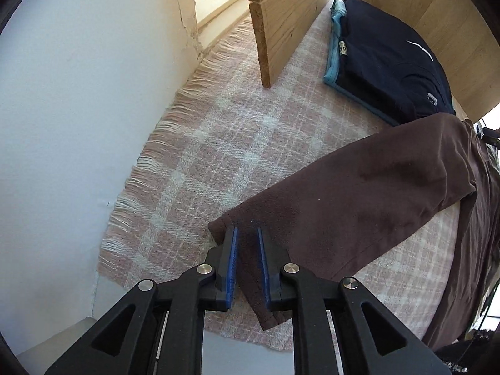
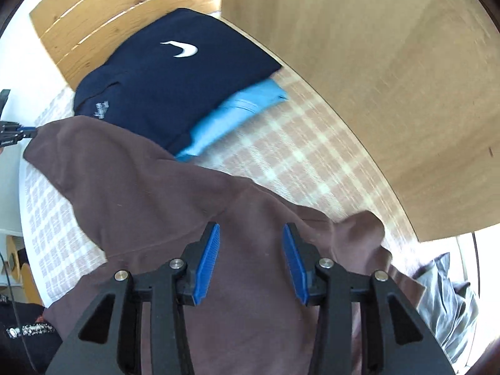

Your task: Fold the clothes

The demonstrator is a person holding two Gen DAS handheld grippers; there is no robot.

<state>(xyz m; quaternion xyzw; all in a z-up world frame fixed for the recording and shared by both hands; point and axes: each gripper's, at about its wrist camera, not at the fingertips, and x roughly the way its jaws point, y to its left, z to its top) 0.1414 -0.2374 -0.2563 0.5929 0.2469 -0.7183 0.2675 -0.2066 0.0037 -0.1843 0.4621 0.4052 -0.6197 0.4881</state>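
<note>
A brown long-sleeved garment [image 1: 359, 187] lies spread on a pink plaid blanket [image 1: 218, 143]. Its sleeve runs down to my left gripper [image 1: 247, 229], which points straight down at the cuff. The blue pads stand slightly apart, with the cuff's cloth lying between them and not pinched. In the right wrist view my right gripper [image 2: 251, 228] hovers open over the brown garment's [image 2: 140, 181] body with nothing between its fingers. The left gripper [image 2: 18, 132] also shows there at the far left edge, at the sleeve's end.
A folded navy top [image 1: 384, 59] with a white logo lies on a light blue garment [image 1: 334, 50] at the blanket's far end. Wooden boards [image 1: 287, 15] stand around them. A white wall [image 1: 78, 109] borders the fringe. Grey cloth [image 2: 447, 297] lies at the lower right.
</note>
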